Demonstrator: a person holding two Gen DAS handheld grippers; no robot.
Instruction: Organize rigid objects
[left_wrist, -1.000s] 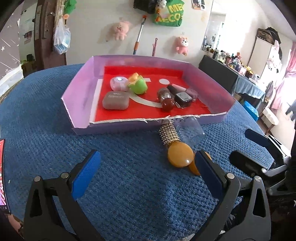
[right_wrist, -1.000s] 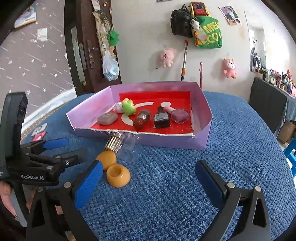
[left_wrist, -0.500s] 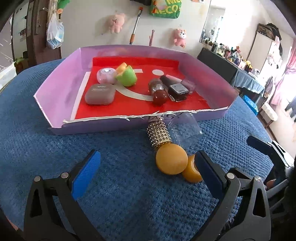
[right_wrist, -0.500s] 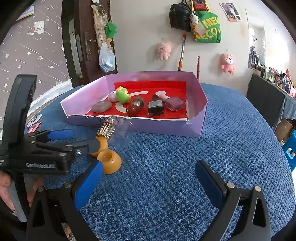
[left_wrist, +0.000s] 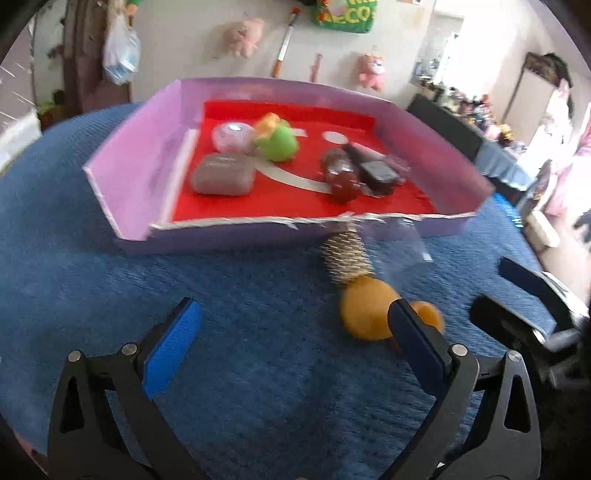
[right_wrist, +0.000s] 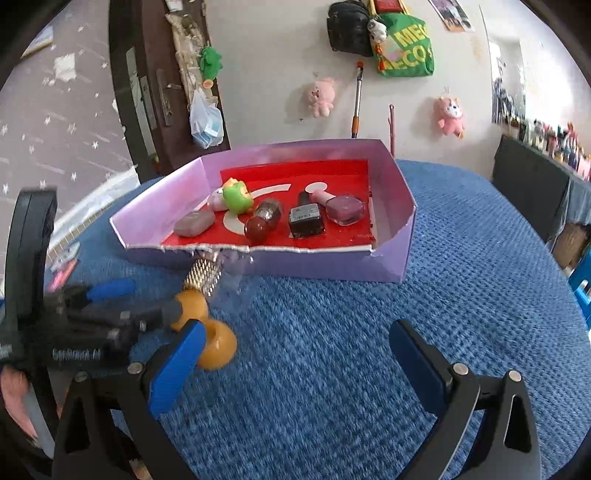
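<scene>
1. The left gripper (left_wrist: 291, 325) has its jaws wide apart and holds nothing; only blue textured cloth (left_wrist: 258, 369) lies between the blue pads.
2. Just ahead of its right-hand pad sits an orange ball-shaped cap (left_wrist: 365, 308), with a studded gold bottle body (left_wrist: 345, 254) running from it toward the tray.
3. A smaller orange ring-shaped piece (left_wrist: 428, 317) peeks out just beyond that same pad, beside the ball.
4. A clear plastic cup (left_wrist: 399, 240) lies on its side next to the studded bottle, against the tray's near wall.
5. The right gripper (right_wrist: 295, 354) also has its jaws spread, with nothing gripped; the orange ring piece (right_wrist: 218, 347) sits just behind its left-hand pad.
6. Farther ahead of both grippers stands the purple-walled tray (right_wrist: 332, 264) with a red floor.
7. Inside it lie a grey-brown case (right_wrist: 194, 223), a green toy (right_wrist: 236, 199), a dark red round-capped bottle (right_wrist: 260, 221), a black-capped nail polish bottle (right_wrist: 306, 218) and a mauve bottle (right_wrist: 343, 208).
</scene>
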